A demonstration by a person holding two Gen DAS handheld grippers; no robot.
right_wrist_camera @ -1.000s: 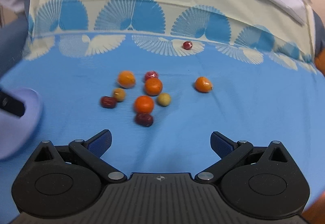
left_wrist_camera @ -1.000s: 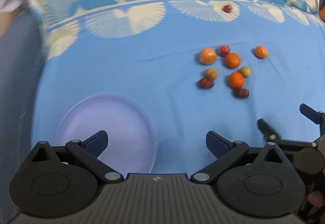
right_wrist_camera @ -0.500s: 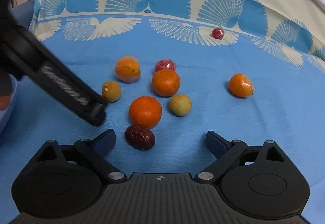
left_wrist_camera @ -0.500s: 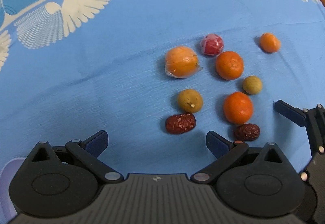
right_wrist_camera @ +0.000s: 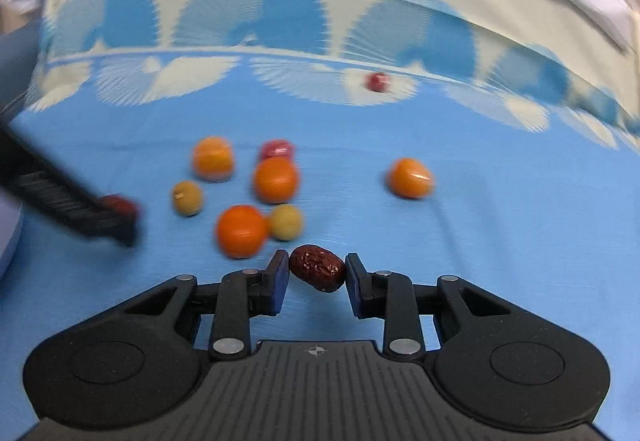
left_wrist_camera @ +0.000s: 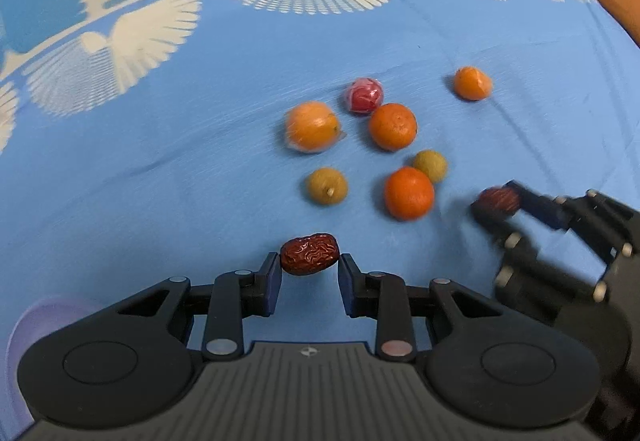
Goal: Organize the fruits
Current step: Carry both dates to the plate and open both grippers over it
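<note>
Pickup step: the left claw (left_wrist_camera: 309, 268) is closing on one wrinkled dark-red date (left_wrist_camera: 309, 253) and the right claw (right_wrist_camera: 317, 273) is clamped on another (right_wrist_camera: 317, 267), both near the loose oranges (left_wrist_camera: 409, 193); next, lifting toward the pale lilac plate (left_wrist_camera: 24, 325).

Fruit cluster (left_wrist_camera: 394, 157) crowds the middle; blue cloth (left_wrist_camera: 180, 181) leftward seems open.

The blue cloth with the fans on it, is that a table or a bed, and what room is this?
Probably a table in a home, though the room hardly shows. A patterned blue cloth covers it, small loose fruits like an orange and a red date lie scattered, and a pale plate waits at the edge.
</note>
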